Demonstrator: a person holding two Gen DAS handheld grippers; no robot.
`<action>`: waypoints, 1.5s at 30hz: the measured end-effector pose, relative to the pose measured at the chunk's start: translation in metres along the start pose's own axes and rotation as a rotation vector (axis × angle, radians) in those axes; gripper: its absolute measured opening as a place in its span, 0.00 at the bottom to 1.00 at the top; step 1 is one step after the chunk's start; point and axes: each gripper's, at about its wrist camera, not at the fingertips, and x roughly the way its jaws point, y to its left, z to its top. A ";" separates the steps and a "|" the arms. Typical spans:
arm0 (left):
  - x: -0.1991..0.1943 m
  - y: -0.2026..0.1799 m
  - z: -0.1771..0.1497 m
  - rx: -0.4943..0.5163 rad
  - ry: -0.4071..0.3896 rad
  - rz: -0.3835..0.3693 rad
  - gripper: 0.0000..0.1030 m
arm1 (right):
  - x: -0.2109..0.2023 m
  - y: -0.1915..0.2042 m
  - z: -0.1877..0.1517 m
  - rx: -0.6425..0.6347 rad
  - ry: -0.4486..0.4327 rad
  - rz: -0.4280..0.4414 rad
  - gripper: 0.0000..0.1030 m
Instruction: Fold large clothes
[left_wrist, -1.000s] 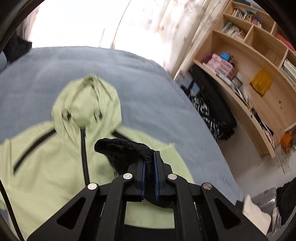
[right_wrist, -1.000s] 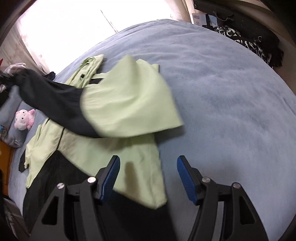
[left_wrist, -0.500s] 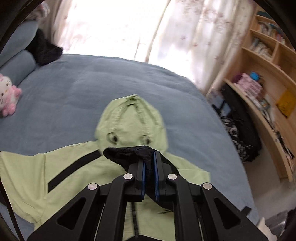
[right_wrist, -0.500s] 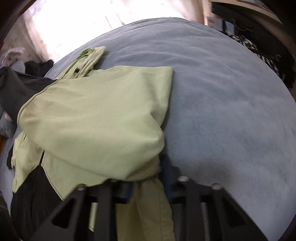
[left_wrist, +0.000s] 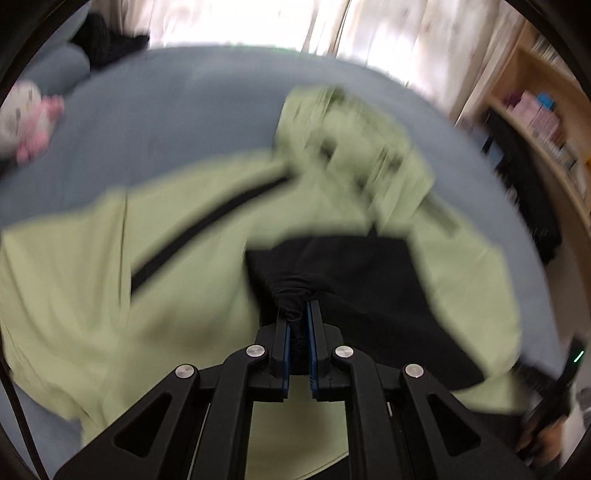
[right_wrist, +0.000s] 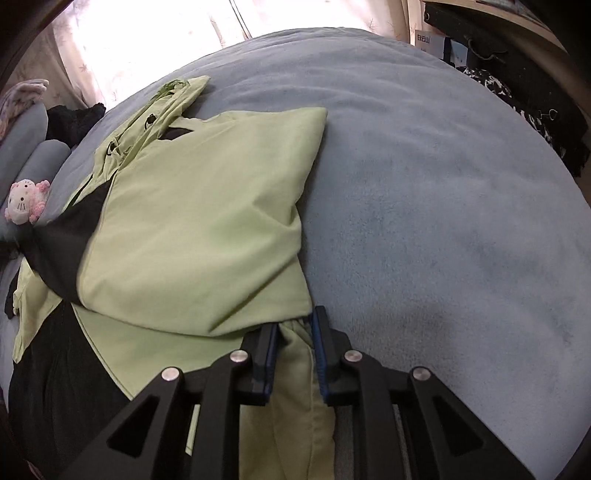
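A light-green hooded jacket (right_wrist: 207, 221) with black panels lies on the blue-grey bed (right_wrist: 424, 184). One sleeve is folded across its body. My left gripper (left_wrist: 297, 314) is shut on the sleeve's black cuff (left_wrist: 291, 291) and holds it low over the jacket's chest (left_wrist: 184, 229), just below the hood (left_wrist: 351, 147); this view is blurred by motion. My right gripper (right_wrist: 293, 325) is at the jacket's right edge. A bunch of green fabric (right_wrist: 295, 354) sits between its pads, and the jaws are opening slightly.
A pink and white plush toy (right_wrist: 26, 201) lies by grey pillows (right_wrist: 22, 147) at the bed's left. Wooden shelves (left_wrist: 546, 122) and dark bags (right_wrist: 517, 92) stand off the bed's right side. Bright curtains hang behind.
My left gripper swung down and across with the black cuff, laying the sleeve over the jacket. My right jaws, wide open a second ago, have closed around the green fabric edge.
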 end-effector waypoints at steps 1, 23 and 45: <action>0.010 0.008 -0.009 -0.002 0.040 -0.017 0.06 | -0.001 0.000 0.001 -0.006 0.008 0.000 0.20; 0.061 0.006 0.049 0.051 0.070 -0.142 0.52 | 0.031 -0.034 0.127 0.280 0.004 0.258 0.65; 0.042 0.002 0.053 0.050 -0.043 0.124 0.05 | 0.016 -0.004 0.134 0.149 -0.115 0.040 0.41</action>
